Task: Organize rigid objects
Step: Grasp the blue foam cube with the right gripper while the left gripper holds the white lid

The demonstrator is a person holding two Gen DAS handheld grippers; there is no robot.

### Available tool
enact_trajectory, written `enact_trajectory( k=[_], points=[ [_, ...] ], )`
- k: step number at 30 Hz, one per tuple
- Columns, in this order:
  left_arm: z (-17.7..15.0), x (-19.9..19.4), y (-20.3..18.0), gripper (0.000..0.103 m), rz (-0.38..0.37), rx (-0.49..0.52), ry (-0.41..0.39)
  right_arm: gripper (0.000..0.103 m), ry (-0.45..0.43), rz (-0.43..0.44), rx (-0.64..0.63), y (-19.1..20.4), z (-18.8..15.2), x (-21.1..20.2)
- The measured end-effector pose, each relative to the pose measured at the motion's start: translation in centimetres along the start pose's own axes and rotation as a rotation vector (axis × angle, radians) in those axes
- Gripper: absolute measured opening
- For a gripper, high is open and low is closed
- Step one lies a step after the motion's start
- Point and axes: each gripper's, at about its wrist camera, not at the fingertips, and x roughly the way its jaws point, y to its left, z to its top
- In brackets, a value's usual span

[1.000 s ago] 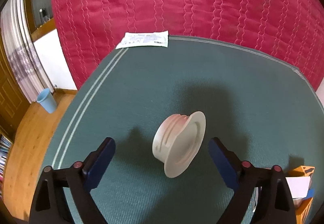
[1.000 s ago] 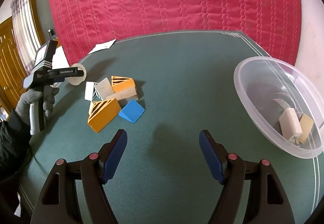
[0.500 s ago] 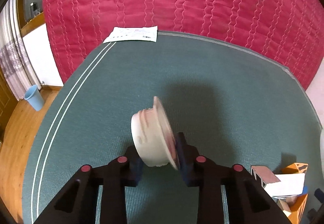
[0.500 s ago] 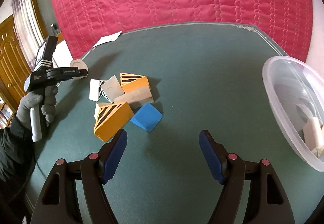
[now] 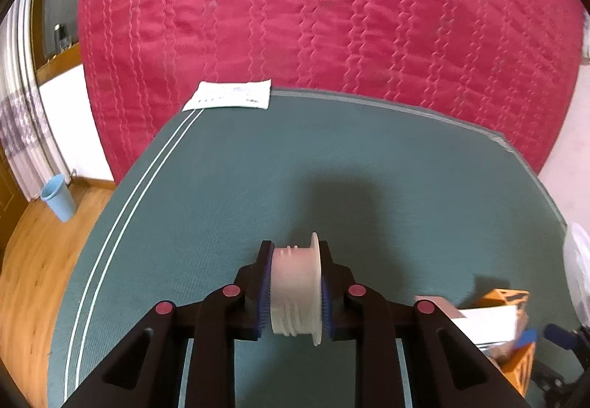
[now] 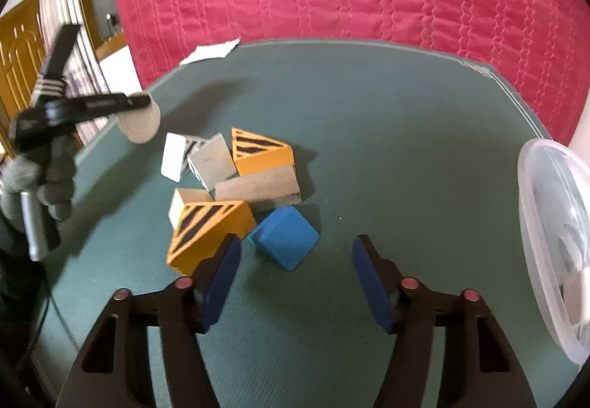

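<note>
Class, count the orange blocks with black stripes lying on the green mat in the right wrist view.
2. One orange striped block lies at the near left of the pile, beside the blue block. The other orange striped block sits at the pile's far side. More could be hidden underneath.

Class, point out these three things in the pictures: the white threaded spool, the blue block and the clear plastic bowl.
white threaded spool [image 5: 295, 292]: left wrist view, on its ribbed barrel.
blue block [image 6: 284, 236]: right wrist view, on its top face.
clear plastic bowl [image 6: 525, 194]: right wrist view, on its near rim.

Black gripper [image 6: 297, 277], blue pads [image 6: 221, 277], red rivets.
</note>
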Motion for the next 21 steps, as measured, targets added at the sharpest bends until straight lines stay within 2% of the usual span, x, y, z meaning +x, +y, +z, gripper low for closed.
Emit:
enact_trajectory(
  k=[8,12,14,21],
  points=[
    [-0.1,-0.7,-1.1,0.023,-0.028,0.041,-0.018,0.058,-0.009,-0.045,-0.143,1.7,1.2,0.9],
    [-0.4,-0.6,-1.1,0.023,-0.031,0.036,-0.006,0.043,0.011,-0.004,-0.161,1.8,1.4,1.5],
    [-0.6,-0.9,-1.2,0.023,-0.036,0.036,-0.008,0.042,0.004,-0.018,-0.184,2.3,1.2,1.4],
    [-1.2,-2.2,-2.3,0.023,-0.065,0.057,-0.031,0.041,0.003,0.017,-0.137,1.6,-0.3,-0.2]
  ],
)
